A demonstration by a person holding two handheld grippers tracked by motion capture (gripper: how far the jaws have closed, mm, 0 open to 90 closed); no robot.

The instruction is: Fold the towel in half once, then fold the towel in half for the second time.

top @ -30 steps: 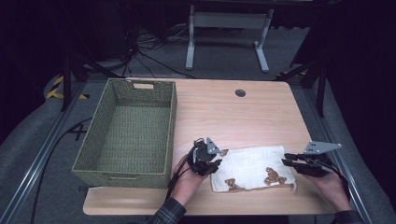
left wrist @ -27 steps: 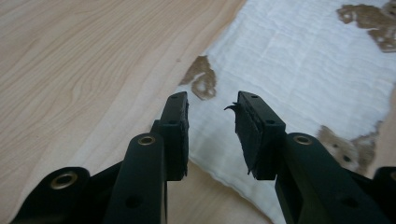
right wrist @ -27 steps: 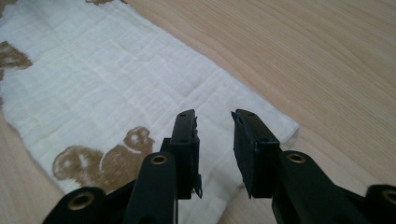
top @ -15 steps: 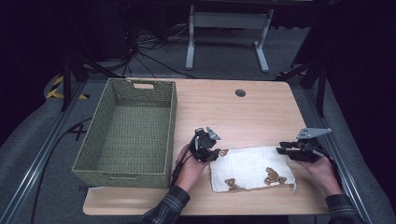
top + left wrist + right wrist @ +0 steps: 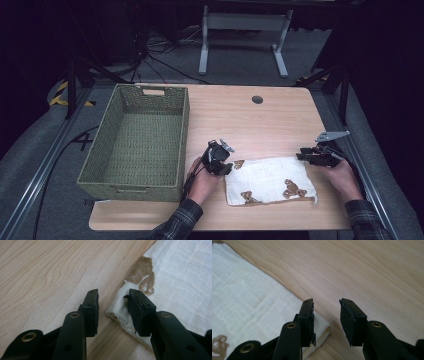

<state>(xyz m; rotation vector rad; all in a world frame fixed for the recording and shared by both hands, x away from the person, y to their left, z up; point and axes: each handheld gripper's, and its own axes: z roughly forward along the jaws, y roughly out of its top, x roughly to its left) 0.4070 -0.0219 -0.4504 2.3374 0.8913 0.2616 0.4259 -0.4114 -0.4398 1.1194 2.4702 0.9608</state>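
A white cloth [image 5: 270,180] with brown animal prints lies flat on the wooden table [image 5: 250,125] near its front edge. My left gripper [image 5: 226,161] is at the cloth's far left corner, open, and the left gripper view has that corner of the cloth [image 5: 117,312] lying between the two jaws on the wood. My right gripper [image 5: 303,155] is at the far right corner, open too. In the right gripper view its left jaw stands over the cloth [image 5: 249,305] edge and its right jaw over bare wood.
A green woven basket [image 5: 140,140] sits empty on the table's left half. A round cable hole [image 5: 257,99] is at the table's back. A metal frame stand [image 5: 240,35] is on the floor behind the table.
Both grippers have slid away from the person along the cloth's sides to its far corners. The cloth lies as before.
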